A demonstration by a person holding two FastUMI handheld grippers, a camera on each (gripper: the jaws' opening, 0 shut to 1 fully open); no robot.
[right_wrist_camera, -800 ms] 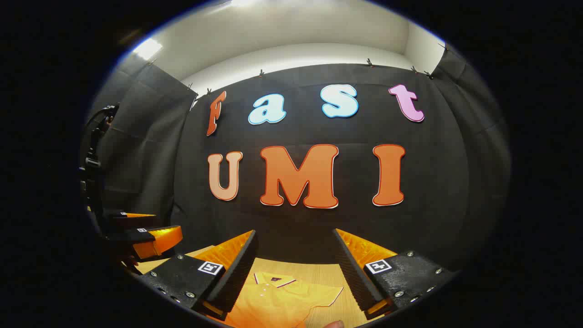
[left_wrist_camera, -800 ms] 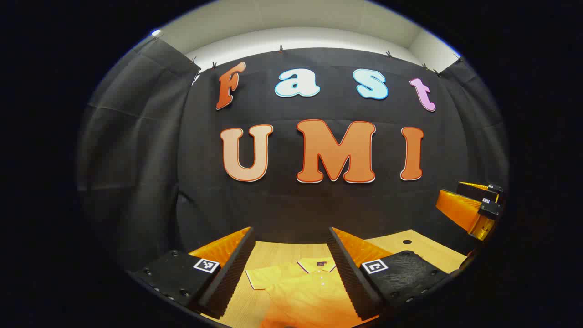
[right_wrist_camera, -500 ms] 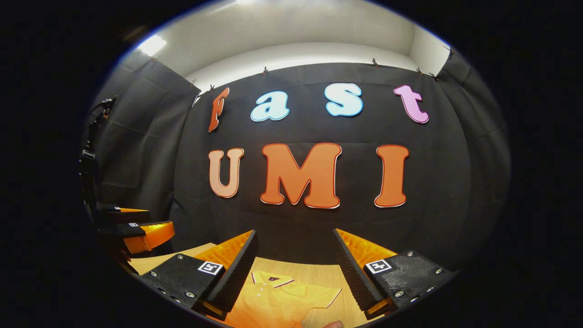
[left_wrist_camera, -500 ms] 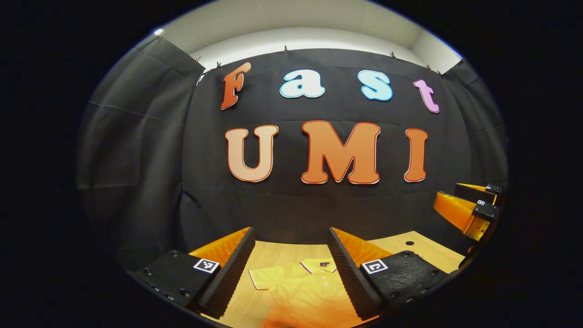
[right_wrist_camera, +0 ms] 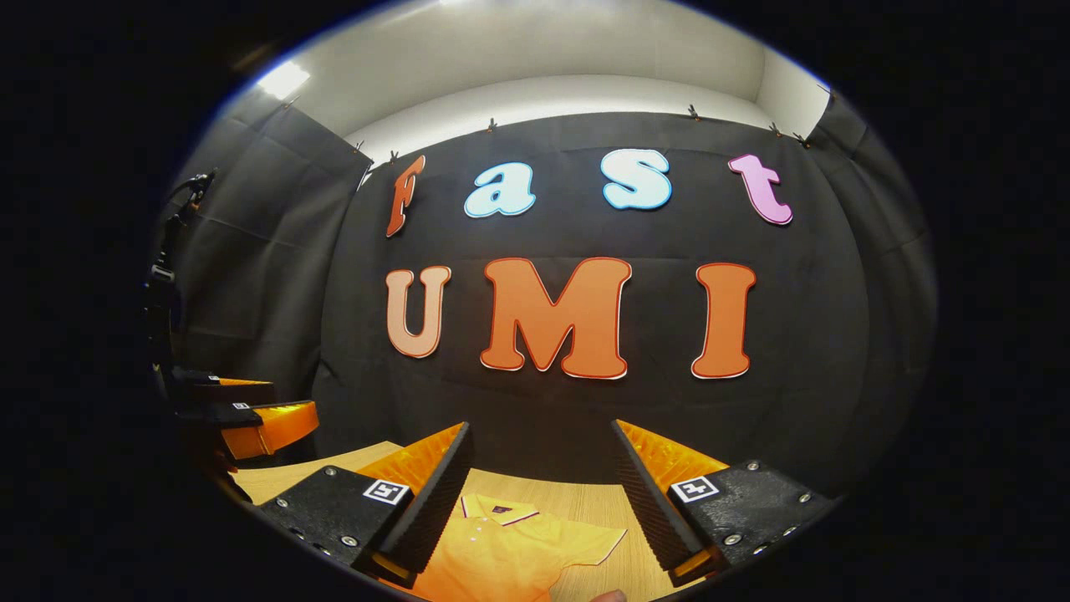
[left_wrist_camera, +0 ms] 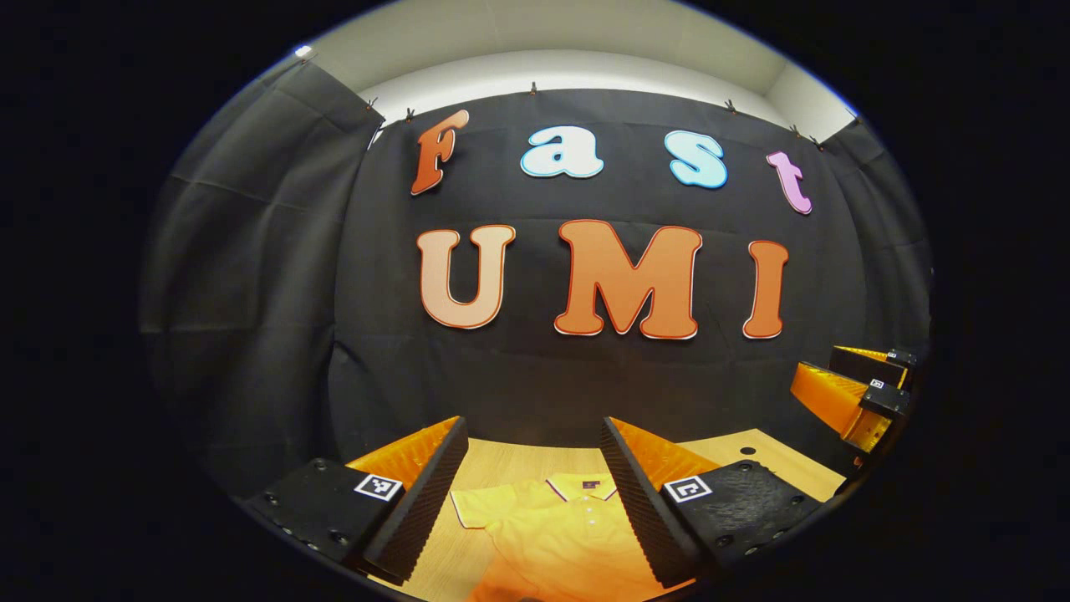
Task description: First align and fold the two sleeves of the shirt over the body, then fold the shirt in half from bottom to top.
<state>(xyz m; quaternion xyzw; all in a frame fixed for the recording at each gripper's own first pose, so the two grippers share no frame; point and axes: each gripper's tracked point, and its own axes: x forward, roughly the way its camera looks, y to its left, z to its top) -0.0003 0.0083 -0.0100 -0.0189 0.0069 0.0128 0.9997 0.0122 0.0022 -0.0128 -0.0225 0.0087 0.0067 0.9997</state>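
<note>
1. On the wooden table, a yellow shirt lies flat, its collar toward the black cloth wall and both short sleeves spread out.
2. The left gripper hangs above the shirt with its jaws wide apart, the collar and one sleeve showing between its fingers.
3. The right gripper also hangs over the shirt, jaws wide apart and gripping nothing; a sleeve lies between its fingers.
4. In the right gripper view, a fingertip shows at the bottom edge.
</note>
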